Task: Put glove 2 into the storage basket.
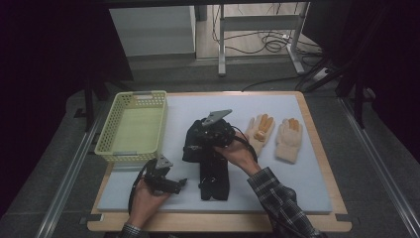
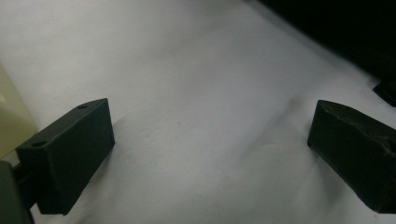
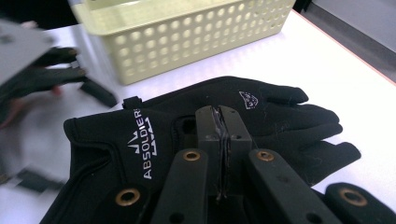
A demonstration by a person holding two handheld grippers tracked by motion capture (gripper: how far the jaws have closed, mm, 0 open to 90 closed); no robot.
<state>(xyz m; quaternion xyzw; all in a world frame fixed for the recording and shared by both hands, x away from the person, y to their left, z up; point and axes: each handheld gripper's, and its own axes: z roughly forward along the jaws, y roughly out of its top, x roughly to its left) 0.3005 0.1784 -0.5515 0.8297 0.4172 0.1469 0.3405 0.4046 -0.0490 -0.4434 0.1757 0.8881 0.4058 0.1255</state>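
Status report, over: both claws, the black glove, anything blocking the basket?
Right claw shut on black fabric glove, lifted off the mat. Left claw open, nothing between its jaws. Pale yellow plastic basket unobstructed.

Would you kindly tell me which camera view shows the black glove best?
The right gripper view: the black glove shows close up with its white lettering. The high view shows it dark, hanging under the right gripper.

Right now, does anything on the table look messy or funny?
Not really. The right gripper pinches a black fabric glove, and two tan knit gloves lie flat side by side. The pale yellow plastic basket sits straight.
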